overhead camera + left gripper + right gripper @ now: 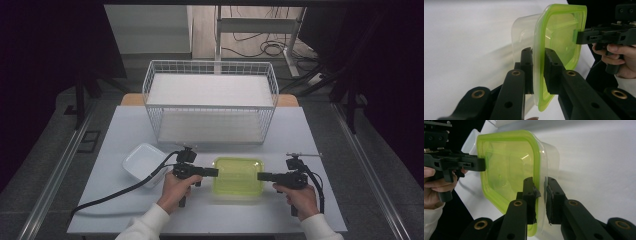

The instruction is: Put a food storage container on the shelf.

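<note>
A clear plastic container with a translucent green lid [238, 176] sits on the white table, near the front and between my two grippers. My left gripper [215, 172] is shut on the lid's left rim. In the left gripper view the green lid [560, 32] passes edge-on between the jaws of the left gripper [538, 53], and the clear tub [524, 30] lies behind it. My right gripper [260, 176] is shut on the opposite rim. In the right gripper view the right gripper [539, 180] pinches the edge of the lid [506, 165]. Each gripper view also shows the other gripper across the lid: the right gripper [578, 37] and the left gripper [482, 164].
A tall white wire basket [210, 107] stands behind the container at the table's far side. A white rectangular dish [142, 162] lies to the left of my left hand. A black cable [115, 195] trails from the left gripper toward the front left edge.
</note>
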A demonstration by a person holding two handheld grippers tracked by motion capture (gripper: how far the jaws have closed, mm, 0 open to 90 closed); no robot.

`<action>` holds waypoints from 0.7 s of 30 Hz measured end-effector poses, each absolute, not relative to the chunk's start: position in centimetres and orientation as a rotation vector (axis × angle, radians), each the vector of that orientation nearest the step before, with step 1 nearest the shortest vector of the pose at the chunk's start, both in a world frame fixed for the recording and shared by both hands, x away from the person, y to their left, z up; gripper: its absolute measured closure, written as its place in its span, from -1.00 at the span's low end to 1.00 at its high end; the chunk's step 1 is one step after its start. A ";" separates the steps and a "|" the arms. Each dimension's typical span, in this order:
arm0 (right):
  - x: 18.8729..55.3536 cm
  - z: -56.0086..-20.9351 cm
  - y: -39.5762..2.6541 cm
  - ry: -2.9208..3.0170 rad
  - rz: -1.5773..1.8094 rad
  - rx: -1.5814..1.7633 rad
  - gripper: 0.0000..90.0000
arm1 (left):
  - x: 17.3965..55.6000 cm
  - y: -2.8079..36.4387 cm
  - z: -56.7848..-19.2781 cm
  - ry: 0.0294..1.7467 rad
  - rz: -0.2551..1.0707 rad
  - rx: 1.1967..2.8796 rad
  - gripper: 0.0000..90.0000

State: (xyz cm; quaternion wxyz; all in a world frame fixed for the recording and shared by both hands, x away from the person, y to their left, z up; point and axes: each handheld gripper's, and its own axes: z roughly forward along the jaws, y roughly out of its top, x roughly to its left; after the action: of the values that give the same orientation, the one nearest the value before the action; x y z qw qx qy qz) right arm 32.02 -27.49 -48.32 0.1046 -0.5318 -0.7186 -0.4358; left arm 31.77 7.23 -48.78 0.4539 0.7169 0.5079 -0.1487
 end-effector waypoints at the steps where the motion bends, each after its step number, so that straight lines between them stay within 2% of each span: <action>1: 31.9 -48.1 -27.5 -2.123 -1.297 -1.560 0.76 | 31.7 7.3 -48.6 1.243 -0.366 1.776 0.77; 21: 31.6 -42.4 -25.5 -2.273 -1.515 -1.395 0.75 | 30.4 10.0 -43.2 1.142 -0.272 1.686 0.77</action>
State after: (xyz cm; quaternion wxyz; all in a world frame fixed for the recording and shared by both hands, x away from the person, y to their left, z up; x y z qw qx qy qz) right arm 31.58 -25.49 -42.42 0.0371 -0.4544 -0.7407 -0.4935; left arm 30.40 10.04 -43.16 0.5171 0.7023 0.4759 -0.1131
